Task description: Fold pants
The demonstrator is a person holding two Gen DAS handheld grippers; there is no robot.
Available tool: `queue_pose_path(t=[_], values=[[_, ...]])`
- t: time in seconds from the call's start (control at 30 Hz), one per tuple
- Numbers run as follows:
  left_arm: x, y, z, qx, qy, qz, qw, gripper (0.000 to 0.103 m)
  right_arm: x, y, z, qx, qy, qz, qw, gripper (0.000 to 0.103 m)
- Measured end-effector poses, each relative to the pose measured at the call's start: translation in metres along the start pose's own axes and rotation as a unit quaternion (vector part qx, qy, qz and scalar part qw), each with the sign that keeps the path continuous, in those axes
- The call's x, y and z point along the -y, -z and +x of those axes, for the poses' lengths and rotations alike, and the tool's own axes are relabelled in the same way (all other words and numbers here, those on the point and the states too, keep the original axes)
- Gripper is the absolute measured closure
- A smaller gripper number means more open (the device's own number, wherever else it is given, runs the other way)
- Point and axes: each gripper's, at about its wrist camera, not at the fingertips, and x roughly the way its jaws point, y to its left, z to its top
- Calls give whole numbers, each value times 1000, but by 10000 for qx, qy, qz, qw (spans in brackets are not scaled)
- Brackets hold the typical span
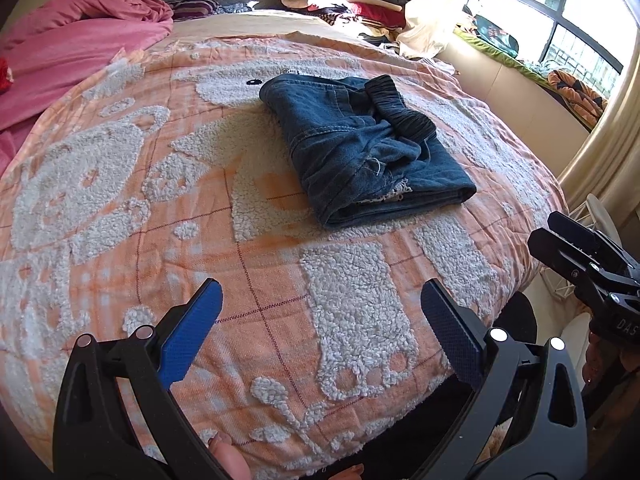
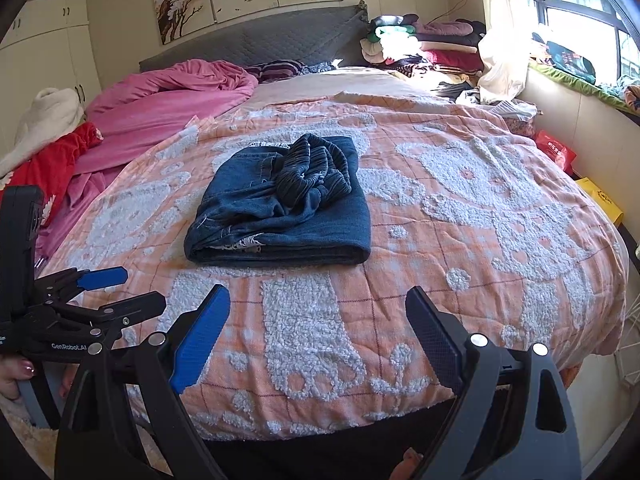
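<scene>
Both grippers, left gripper (image 1: 320,320) and right gripper (image 2: 318,328), gape empty near folded pants (image 2: 280,208) (seemingly denim).

Pants (image 2: 280,204): dark blue denim, black ribbed waistband. Blanket (image 2: 460,240): orange check, white fleecy figures. Duvet (image 2: 168,96): pink. Gripper pads (image 2: 200,340): blue.

Bed (image 2: 520,320) w/ grey padded headboard (image 2: 256,40), covered by peach blanket (image 1: 120,240) w/ white fuzzy animal shapes. Folded jeans (image 1: 360,148) lie mid-blanket, dark ribbed waistband bunched on top. Pink duvet (image 2: 168,92) heaped along left side, red cloth (image 2: 48,168) beside it. Striped pillow (image 2: 276,68) near headboard.
</scene>
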Motion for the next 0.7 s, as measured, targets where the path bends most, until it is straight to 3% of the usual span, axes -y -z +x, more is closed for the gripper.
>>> queue_pose_path(t=[0.7], values=[[2, -1, -12, 101, -155, -17, 9998, 9, -2, -1, -3, 40, 9, -16, 10000, 14]])
